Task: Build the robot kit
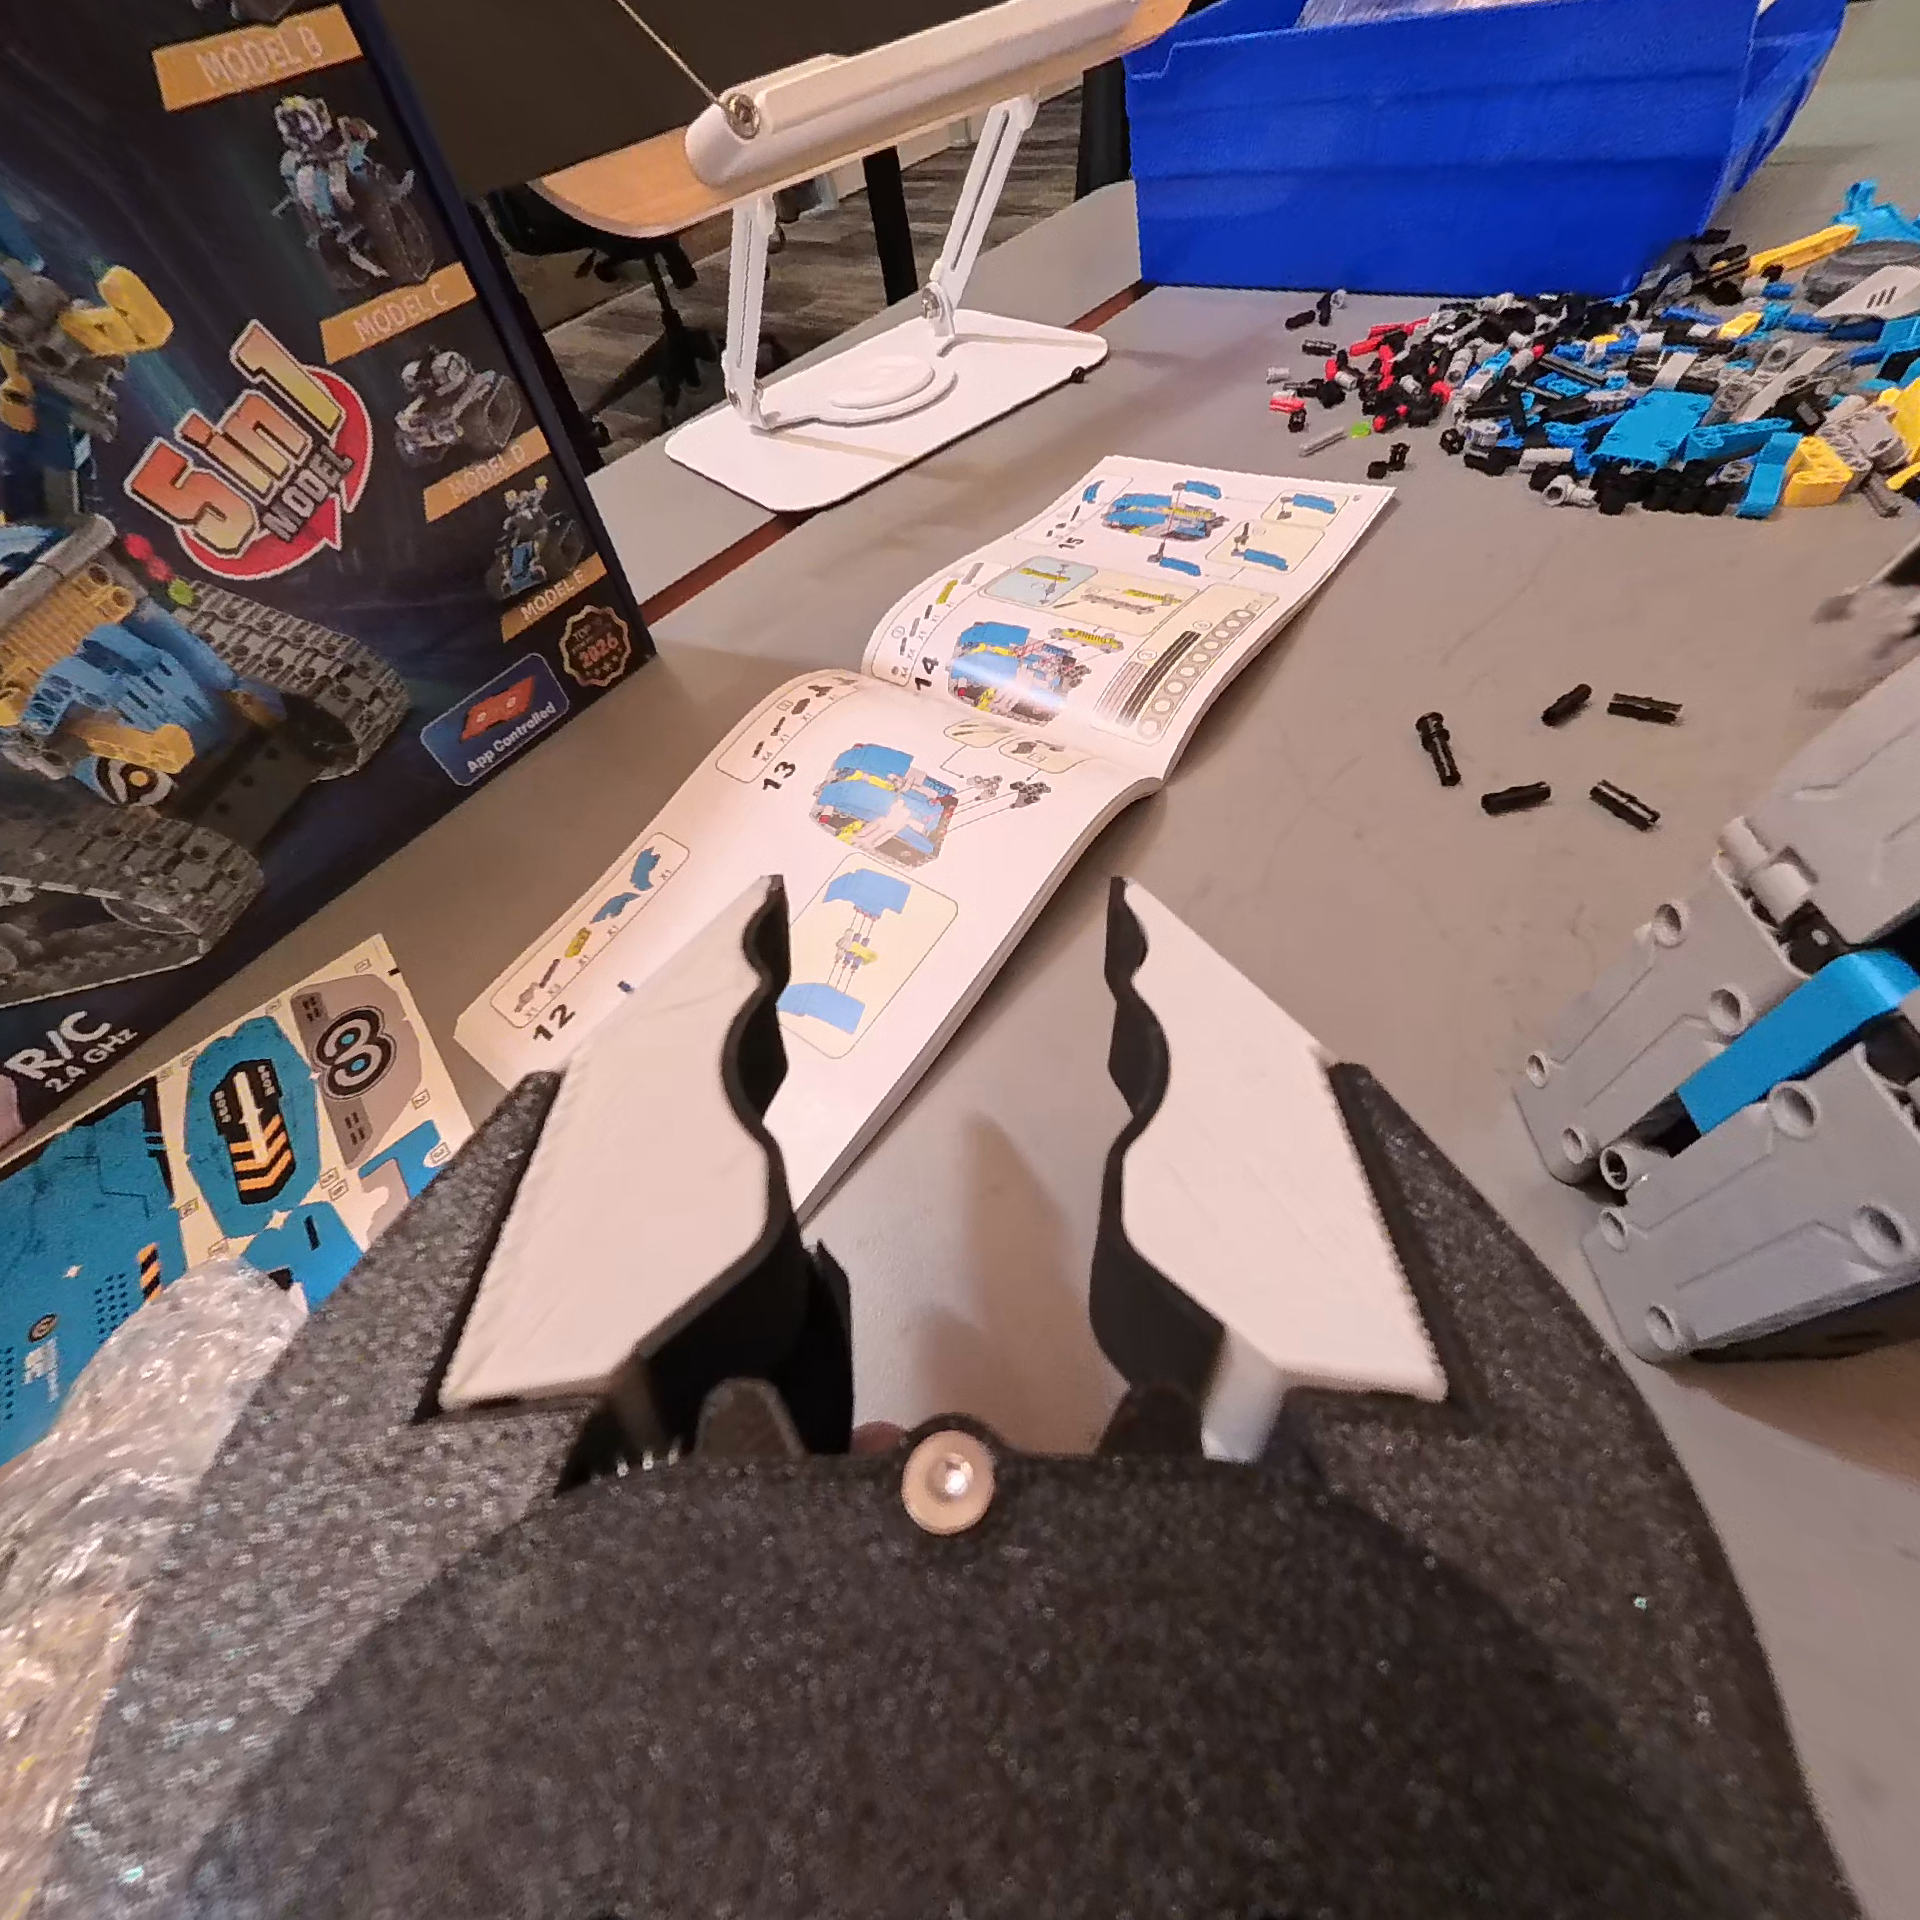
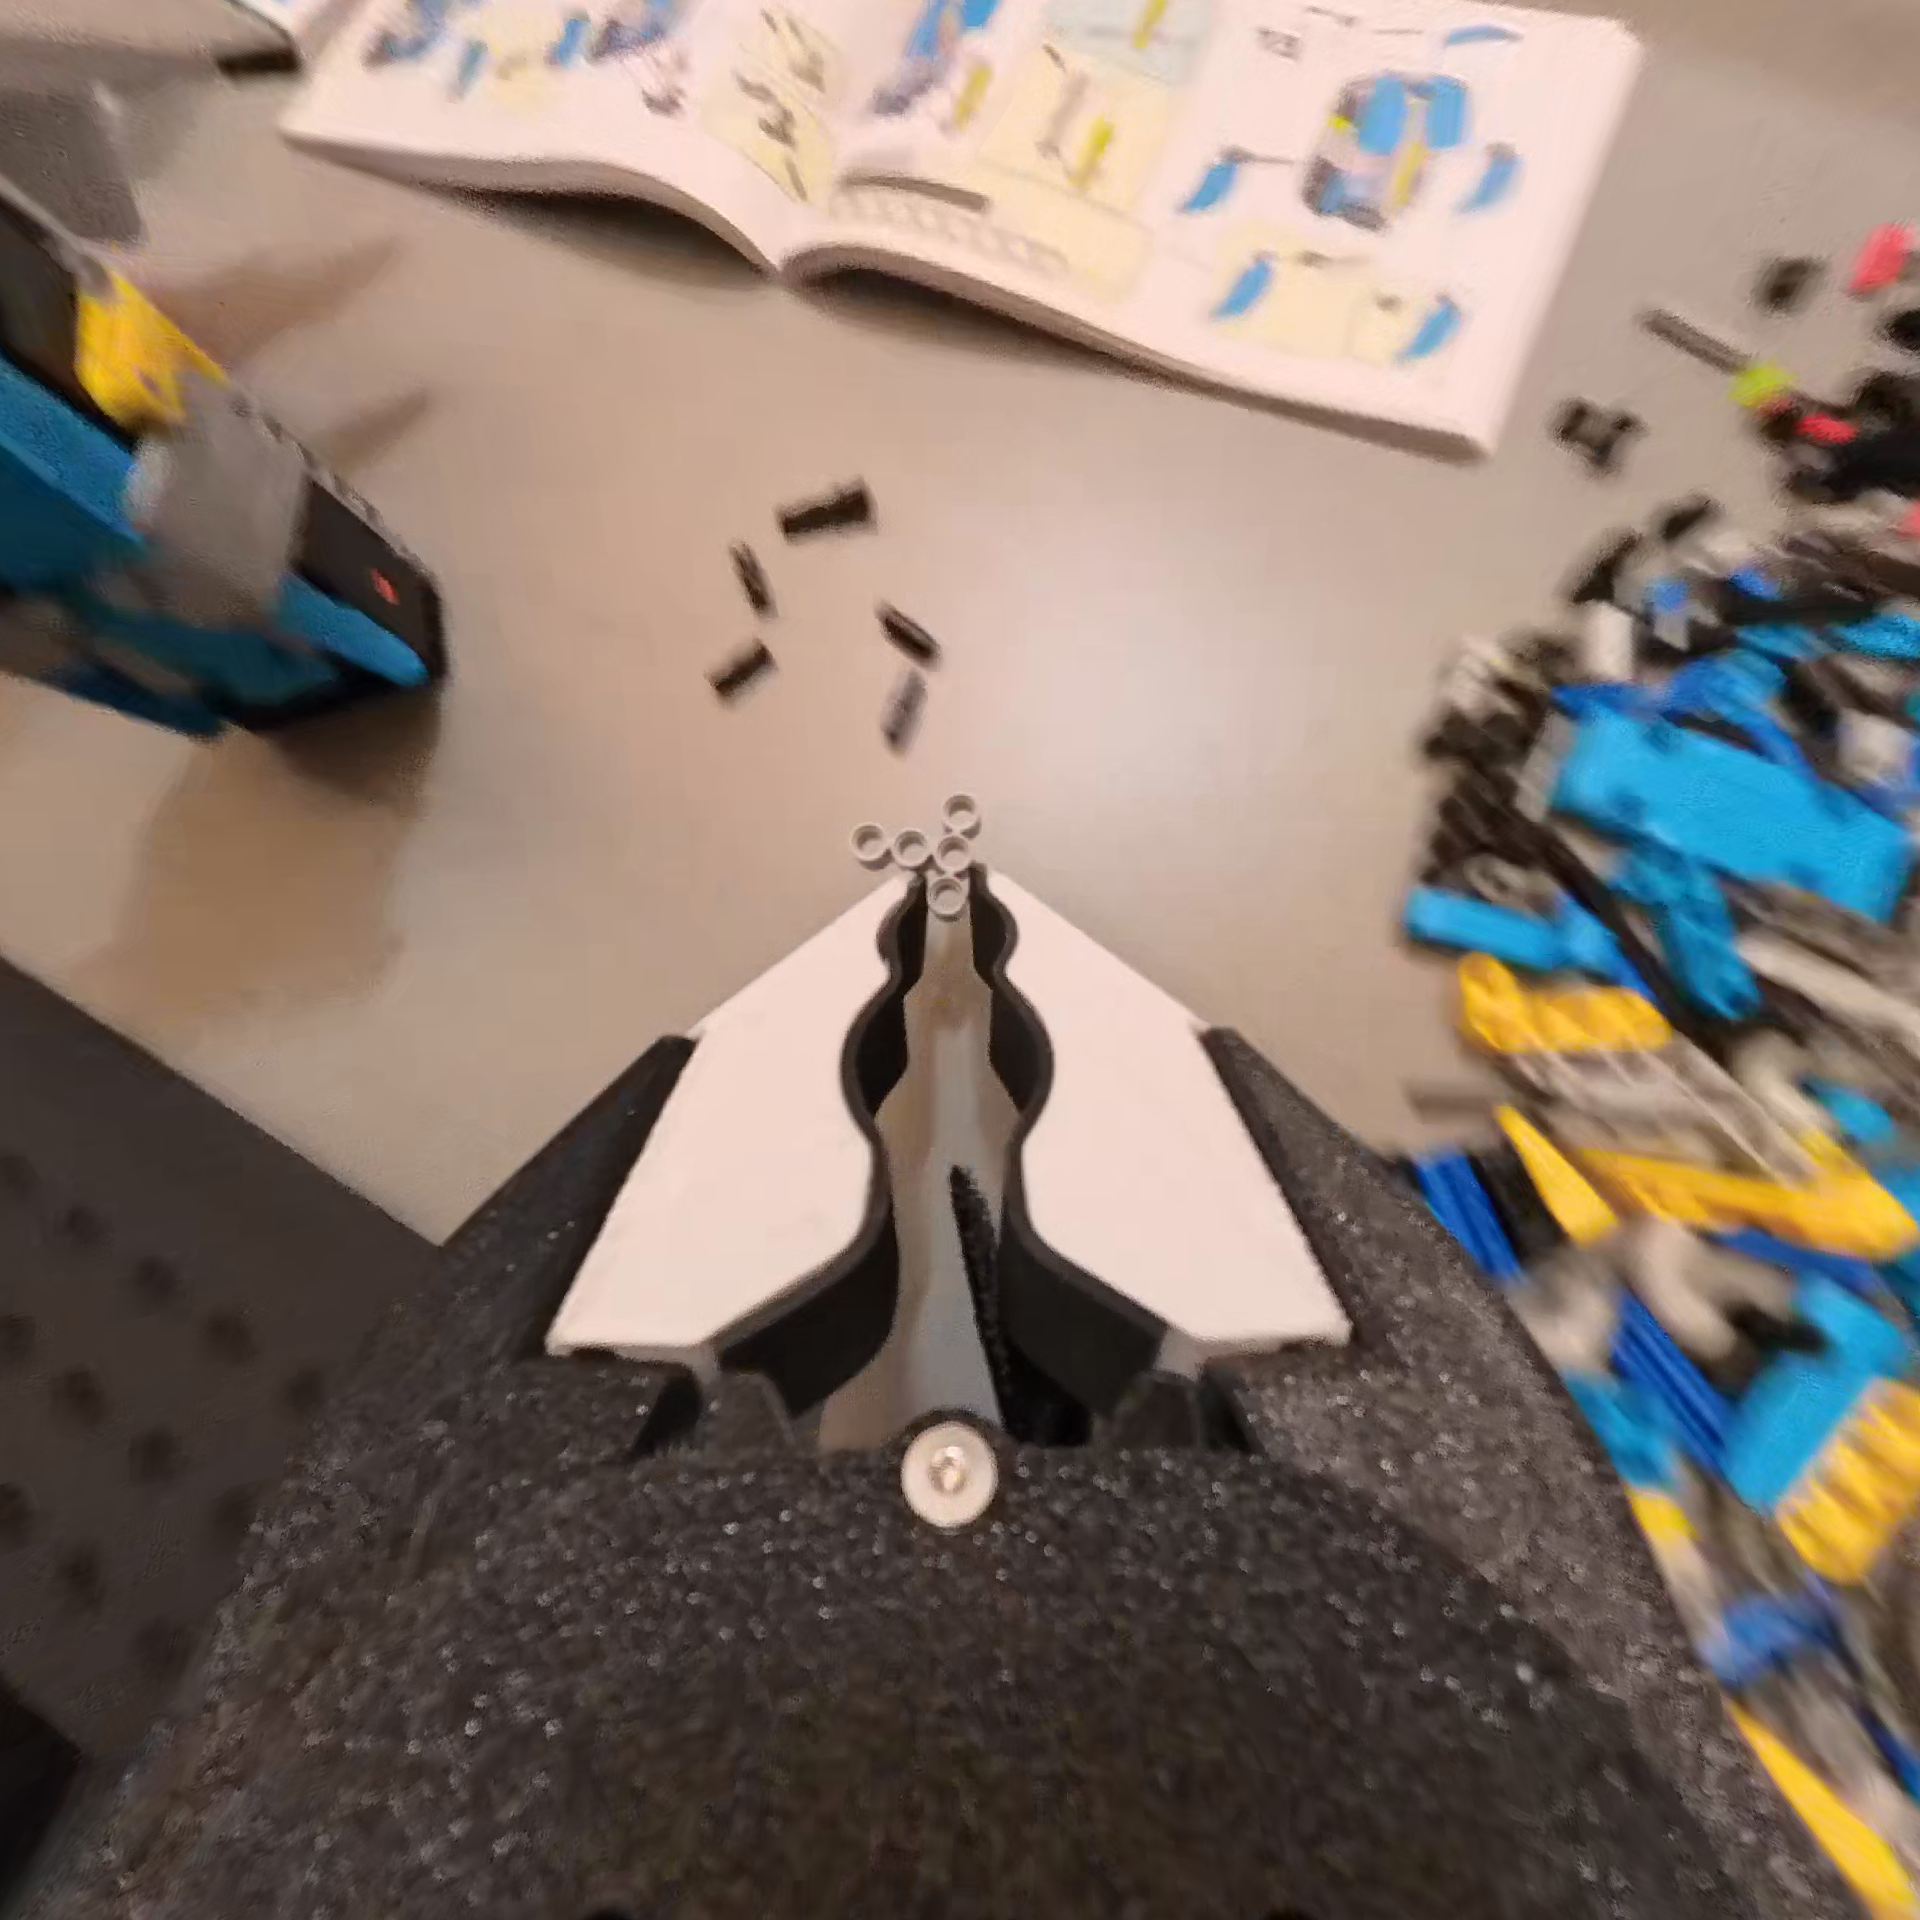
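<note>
The grey desk [image 1: 1351, 935] carries everything, and the open booklet [image 1: 935, 748] lying on it serves as the landmark. Left of the booklet stands a dark toy box [image 1: 260, 520], upright, with a sticker sheet [image 1: 208, 1174] flat just in front of it and crinkled clear wrap [image 1: 125, 1382] nearer the camera. Behind the booklet sits a white stand [image 1: 883, 395], and to the far right of that a blue bin [image 1: 1455, 156]. Right of the booklet's far end spreads a pile of bricks [image 1: 1662, 384] in blue, black, yellow and red. Right of the booklet's near end rests a half-built grey and blue model [image 1: 1745, 1143], apart from the booklet. The left hand-held gripper [image 1: 943, 914] hovers over the booklet's near corner with its jaws wide apart and nothing between them. The right hand-held gripper [image 2: 948, 883] has its jaws drawn together on a small grey part [image 2: 935, 847] with round holes, which sticks out past the tips above the desk. Between the booklet and the model lie five loose black pins [image 1: 1538, 748], just ahead of the grey part in the right wrist view.
</note>
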Tool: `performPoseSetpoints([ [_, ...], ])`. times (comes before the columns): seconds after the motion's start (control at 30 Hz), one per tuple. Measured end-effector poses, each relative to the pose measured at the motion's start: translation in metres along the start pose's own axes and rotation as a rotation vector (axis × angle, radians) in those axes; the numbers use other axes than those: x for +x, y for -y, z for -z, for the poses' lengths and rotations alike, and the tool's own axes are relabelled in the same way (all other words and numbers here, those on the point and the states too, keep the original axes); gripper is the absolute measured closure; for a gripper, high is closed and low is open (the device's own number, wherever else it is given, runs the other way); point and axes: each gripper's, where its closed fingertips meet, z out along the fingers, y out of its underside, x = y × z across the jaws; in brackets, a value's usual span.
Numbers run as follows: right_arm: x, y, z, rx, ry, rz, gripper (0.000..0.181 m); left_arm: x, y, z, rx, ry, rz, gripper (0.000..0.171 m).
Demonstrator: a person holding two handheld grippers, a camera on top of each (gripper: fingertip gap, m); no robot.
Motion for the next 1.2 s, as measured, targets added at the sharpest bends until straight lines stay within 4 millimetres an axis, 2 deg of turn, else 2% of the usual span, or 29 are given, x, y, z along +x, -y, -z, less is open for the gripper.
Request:
performPoseSetpoints([
  [0.07,-0.019,0.01,-0.019,-0.069,0.076,-0.017,0.173,0.0,0.0,0.0,0.002,0.001,-0.005,0.11],
  [0.13,-0.015,0.007,-0.03,-0.143,0.02,0.026,0.174,0.001,0.0,0.001,0.004,0.001,-0.009,0.11],
  [0.23,-0.002,-0.004,-0.029,-0.191,-0.068,0.045,0.174,0.002,0.0,0.001,0.004,0.0,-0.018,0.11],
  [0.43,0.0,-0.011,-0.022,-0.156,-0.016,-0.056,0.17,0.003,-0.001,0.0,-0.004,-0.001,-0.029,0.11],
  [0.5,0.011,-0.023,-0.003,-0.193,-0.056,-0.061,0.158,0.003,-0.001,0.0,-0.008,0.0,-0.027,0.11],
  [0.57,0.044,-0.04,0.037,-0.198,-0.163,-0.093,0.158,0.002,-0.003,-0.001,-0.018,0.0,-0.02,0.11],
  [0.67,0.109,-0.074,0.113,-0.13,-0.31,-0.213,0.155,0.002,-0.003,0.0,-0.018,-0.002,-0.02,0.11],
  [0.7,0.123,-0.089,0.133,-0.105,-0.313,-0.259,0.155,0.003,-0.003,-0.001,-0.023,-0.003,-0.023,0.11],
  [0.77,0.134,-0.113,0.155,-0.063,-0.28,-0.342,0.154,0.004,-0.004,-0.002,-0.031,-0.005,-0.033,0.11],
  [0.83,0.135,-0.128,0.161,-0.041,-0.269,-0.371,0.154,0.005,-0.005,-0.002,-0.035,-0.004,-0.041,0.11],
  [0.93,0.137,-0.141,0.159,-0.063,-0.321,-0.328,0.158,0.005,-0.005,-0.002,-0.036,-0.001,-0.049,0.11],
  [1.1,0.145,-0.143,0.151,-0.064,-0.288,-0.408,0.157,0.006,-0.005,-0.002,-0.032,0.002,-0.057,0.11],
  [1.2,0.152,-0.141,0.149,-0.065,-0.279,-0.442,0.164,0.007,-0.004,-0.001,-0.029,0.005,-0.068,0.11],
])
